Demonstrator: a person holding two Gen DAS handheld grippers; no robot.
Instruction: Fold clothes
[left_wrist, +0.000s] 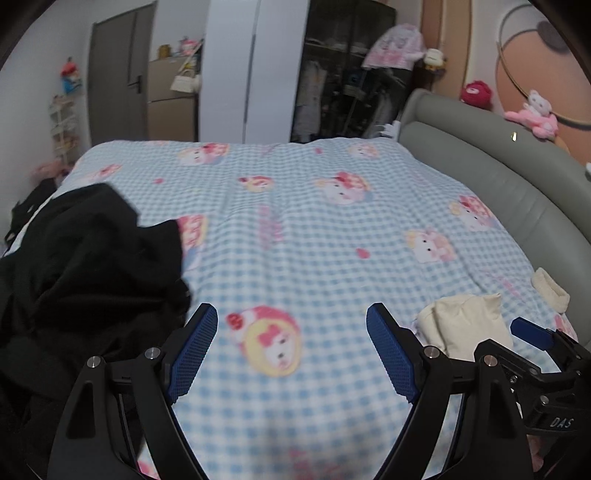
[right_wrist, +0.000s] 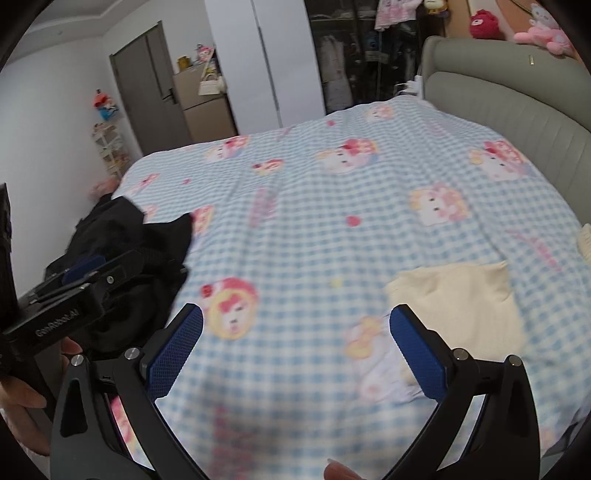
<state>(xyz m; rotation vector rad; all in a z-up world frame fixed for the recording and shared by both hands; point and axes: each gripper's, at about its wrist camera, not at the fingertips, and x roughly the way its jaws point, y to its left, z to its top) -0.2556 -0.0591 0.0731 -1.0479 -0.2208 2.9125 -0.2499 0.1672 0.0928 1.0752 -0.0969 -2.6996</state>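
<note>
Both grippers' fingers spread, empty

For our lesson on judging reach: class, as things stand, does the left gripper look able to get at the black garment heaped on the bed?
Probably yes. The left gripper is open and empty, and the black garment lies uncovered just beside it on the checked bedcover, with nothing between them.

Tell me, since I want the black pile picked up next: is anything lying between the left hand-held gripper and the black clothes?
Nothing visible does. The left hand-held gripper hangs open over bare checked bedspread, and the black clothes lie just to its left. The folded cream garment sits on the opposite side.
</note>
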